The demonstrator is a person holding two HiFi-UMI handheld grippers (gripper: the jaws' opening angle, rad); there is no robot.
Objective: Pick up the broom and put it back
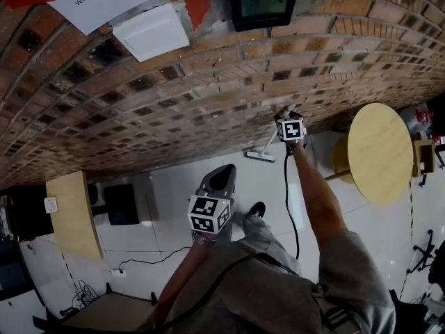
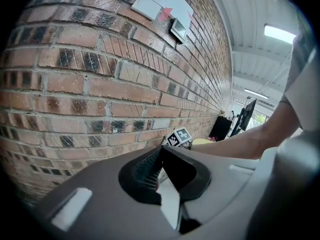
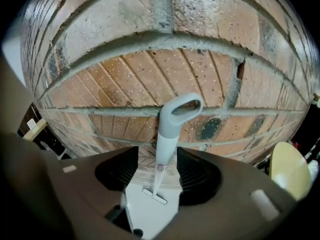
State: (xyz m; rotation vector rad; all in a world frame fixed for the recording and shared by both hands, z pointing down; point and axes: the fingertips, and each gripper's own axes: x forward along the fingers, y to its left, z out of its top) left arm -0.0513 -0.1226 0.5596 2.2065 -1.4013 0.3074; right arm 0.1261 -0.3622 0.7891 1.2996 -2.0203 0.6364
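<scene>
Right hand-held gripper [image 3: 157, 153] is spread wide around the broom [image 3: 170, 124] handle, pads off it, broom propped against the brick wall [image 3: 115, 79], head on the floor [image 1: 271, 186]; put-back looks done, so the next move is backing away without nudging it.

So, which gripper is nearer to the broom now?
Right. The right gripper stands open around the broom, its pads clear of the handle, at the brick wall. The left gripper is farther back from the wall, well apart from the broom.
</scene>
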